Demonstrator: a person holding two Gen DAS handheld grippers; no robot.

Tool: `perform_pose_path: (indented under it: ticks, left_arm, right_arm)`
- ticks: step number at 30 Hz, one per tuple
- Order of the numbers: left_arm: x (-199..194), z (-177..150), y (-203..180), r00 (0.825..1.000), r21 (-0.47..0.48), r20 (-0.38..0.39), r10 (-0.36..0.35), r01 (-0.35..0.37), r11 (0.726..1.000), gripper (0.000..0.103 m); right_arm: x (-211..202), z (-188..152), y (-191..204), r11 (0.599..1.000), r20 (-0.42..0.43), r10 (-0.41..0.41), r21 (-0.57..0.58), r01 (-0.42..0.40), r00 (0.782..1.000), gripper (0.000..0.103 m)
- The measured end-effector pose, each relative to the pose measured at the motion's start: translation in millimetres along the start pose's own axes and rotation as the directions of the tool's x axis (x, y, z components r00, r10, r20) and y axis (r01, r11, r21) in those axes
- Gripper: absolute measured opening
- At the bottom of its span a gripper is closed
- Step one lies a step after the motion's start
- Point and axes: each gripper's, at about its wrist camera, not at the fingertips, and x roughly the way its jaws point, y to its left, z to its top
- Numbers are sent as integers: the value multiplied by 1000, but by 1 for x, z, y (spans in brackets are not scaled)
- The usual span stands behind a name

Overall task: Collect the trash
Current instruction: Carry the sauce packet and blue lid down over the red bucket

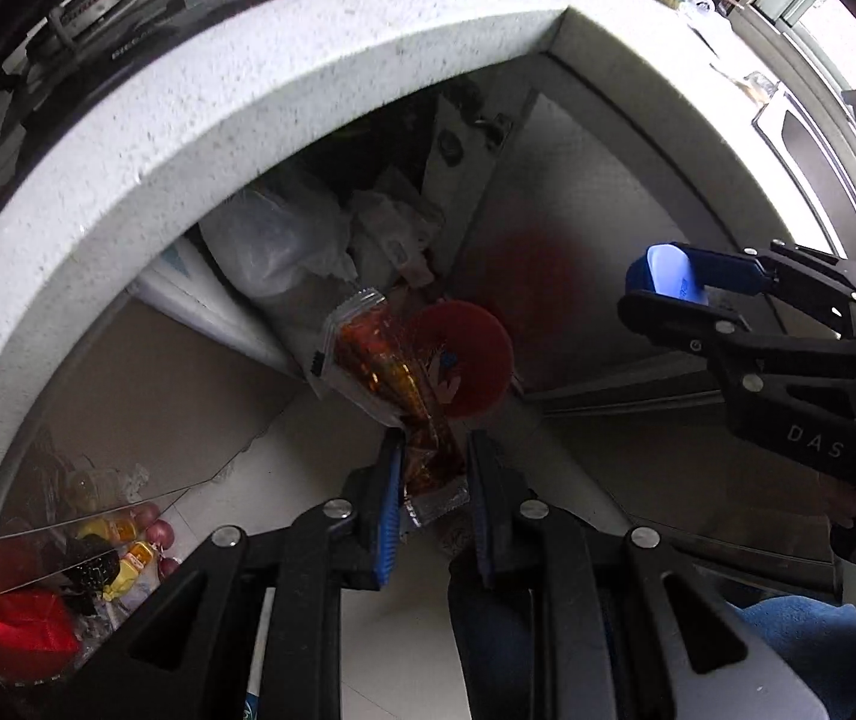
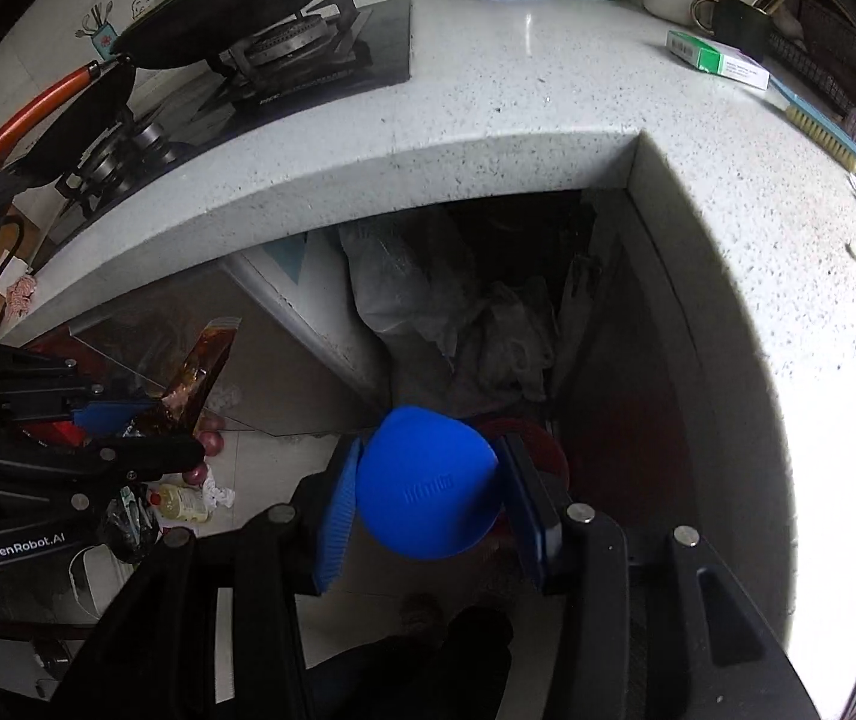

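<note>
My left gripper (image 1: 433,504) is shut on a crinkled brown-orange plastic wrapper (image 1: 395,372) with clear sealed ends; the wrapper hangs out in front of the fingers over a red bin (image 1: 476,342) on the floor under the counter corner. In the right wrist view that wrapper (image 2: 200,372) and the left gripper (image 2: 146,426) show at the left. My right gripper (image 2: 428,486) is shut on a round blue cup-like piece (image 2: 428,480), with the red bin (image 2: 539,441) partly hidden behind it. From the left wrist view the right gripper (image 1: 662,294) and the blue piece (image 1: 665,276) appear at the right.
A white speckled L-shaped counter (image 2: 548,120) overhangs the bin. Grey plastic bags (image 2: 428,300) fill the dark space under it. Onions, a bottle (image 2: 182,501) and red packaging (image 1: 20,630) lie on the floor at the left. A gas hob with pans (image 2: 236,30) sits on the counter.
</note>
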Motion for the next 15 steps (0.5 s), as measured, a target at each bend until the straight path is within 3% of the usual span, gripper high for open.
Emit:
perform_pose_path:
  ticks: [6,15]
  left_arm:
    - [70,-5,14,998,-21,-42,49,-50,999,18]
    - [180,4,21,998,-28,-67,3,-5,1000,19]
  right_arm:
    - [58,-19,-7,999,-51,-9,34,11,999,43]
    - [144,-47,-37,995,-72,-42,86,48,997,43]
